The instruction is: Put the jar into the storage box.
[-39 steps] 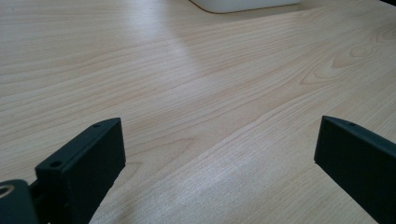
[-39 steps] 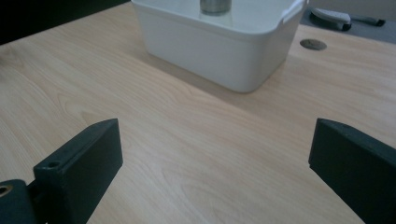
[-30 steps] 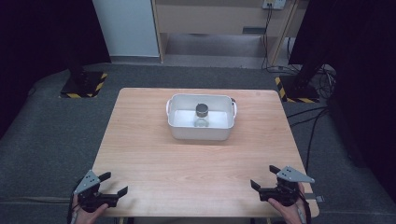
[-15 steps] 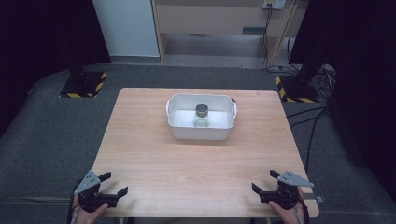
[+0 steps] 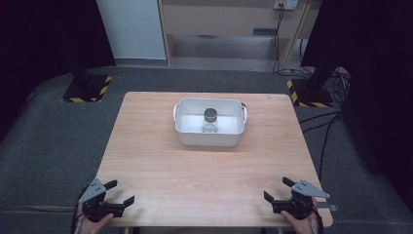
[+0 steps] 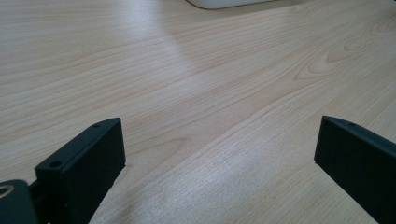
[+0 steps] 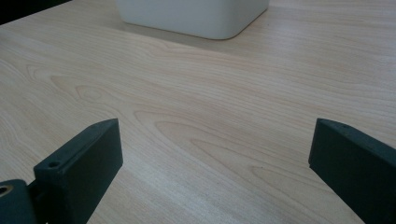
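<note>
Both grippers rest at the near edge of the table [image 5: 160, 161], the left gripper [image 5: 118, 193] and right gripper [image 5: 279, 188] each with jaws spread wide and nothing between them but bare wood. This reads as a ready pose, hands parked apart so the middle stays free. Ahead of both sets of jaws, well apart from them, sits a white tub [image 5: 209, 135], its long axis running across the table, handles at either end. Inside it a small dark-lidded jar [image 5: 210, 116] stands upright toward the tub's far wall, lid pointing up.
</note>
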The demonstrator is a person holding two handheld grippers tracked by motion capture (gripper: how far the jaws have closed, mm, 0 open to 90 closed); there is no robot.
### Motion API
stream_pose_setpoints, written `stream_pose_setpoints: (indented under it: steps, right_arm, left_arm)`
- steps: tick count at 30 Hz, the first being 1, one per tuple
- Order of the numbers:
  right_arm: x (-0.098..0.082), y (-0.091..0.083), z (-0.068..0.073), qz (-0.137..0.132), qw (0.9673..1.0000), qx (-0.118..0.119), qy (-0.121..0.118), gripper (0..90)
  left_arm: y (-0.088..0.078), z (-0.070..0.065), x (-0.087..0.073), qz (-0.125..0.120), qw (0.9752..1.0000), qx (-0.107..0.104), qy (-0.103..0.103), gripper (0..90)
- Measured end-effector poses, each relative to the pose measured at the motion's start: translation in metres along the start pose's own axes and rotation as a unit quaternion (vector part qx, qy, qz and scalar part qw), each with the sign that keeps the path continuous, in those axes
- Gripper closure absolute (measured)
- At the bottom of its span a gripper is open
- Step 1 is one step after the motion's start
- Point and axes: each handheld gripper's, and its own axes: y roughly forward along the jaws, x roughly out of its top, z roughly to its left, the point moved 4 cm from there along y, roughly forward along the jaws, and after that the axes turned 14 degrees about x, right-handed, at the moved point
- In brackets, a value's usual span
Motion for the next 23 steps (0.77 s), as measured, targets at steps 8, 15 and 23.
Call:
stream_pose_setpoints:
  steps: [8, 15, 23]
  right_arm:
    - [0.0000, -0.0008, -0.0006, -0.002, 1.0000, -0.004, 0.000, 2.5]
    - [0.0009, -0.0030, -0.0011, -0.007, 0.9999, -0.010, 0.002, 1.7]
    - [0.0006, -0.0025, 0.0000, -0.002, 0.9999, -0.013, -0.006, 1.9]
  left_arm:
    - [0.0001, -0.0005, 0.0000, 0.000, 1.0000, 0.000, 0.002, 0.4]
    - [0.0000, -0.0005, 0.0001, 0.000, 1.0000, 0.000, 0.002, 0.4]
    - [0.0003, -0.0007, 0.0002, 0.000, 1.0000, 0.000, 0.004, 0.4]
